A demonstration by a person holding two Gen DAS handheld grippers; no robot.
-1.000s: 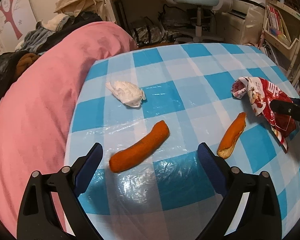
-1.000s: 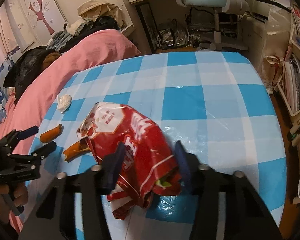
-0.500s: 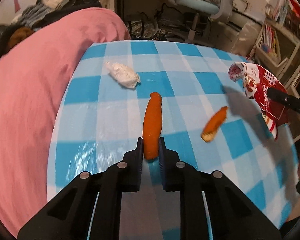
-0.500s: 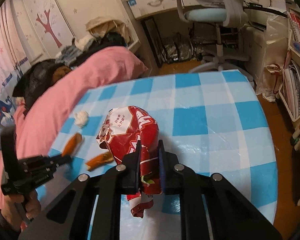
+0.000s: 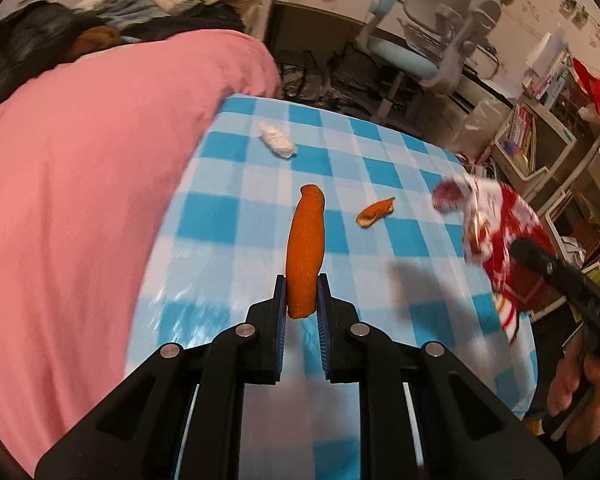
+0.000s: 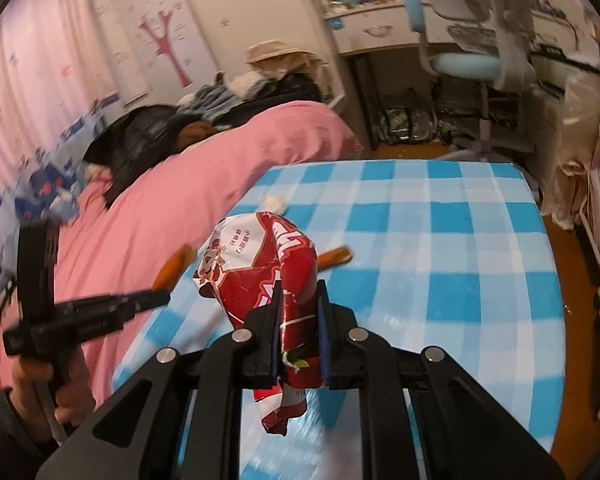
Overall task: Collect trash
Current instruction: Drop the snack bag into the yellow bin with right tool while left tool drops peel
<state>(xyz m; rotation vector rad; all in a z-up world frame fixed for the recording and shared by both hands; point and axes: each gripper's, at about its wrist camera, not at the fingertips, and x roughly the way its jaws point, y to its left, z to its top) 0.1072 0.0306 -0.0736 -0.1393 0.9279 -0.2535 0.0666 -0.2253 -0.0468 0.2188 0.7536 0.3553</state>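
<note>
My left gripper [image 5: 302, 280] is shut on a long orange peel [image 5: 306, 248] and holds it above the blue checked table [image 5: 236, 216]. It also shows in the right wrist view [image 6: 176, 266]. My right gripper [image 6: 299, 286] is shut on a crumpled red snack bag [image 6: 260, 268], lifted off the table; the bag also shows in the left wrist view [image 5: 504, 224]. A smaller orange peel [image 5: 374, 213] and a white crumpled tissue [image 5: 277, 145] lie on the table. In the right wrist view the peel [image 6: 336, 257] and the tissue [image 6: 274, 202] are partly hidden behind the bag.
A pink duvet [image 5: 80, 184] lies against the table's left edge. A pile of clothes [image 6: 236, 100] sits behind it. A blue office chair [image 6: 468, 64] and a desk stand beyond the far edge. Shelves with books [image 5: 540, 132] stand to the right.
My left gripper closed on the long orange peel and lifted it off the table. My right gripper closed on the red snack bag and raised it higher.
</note>
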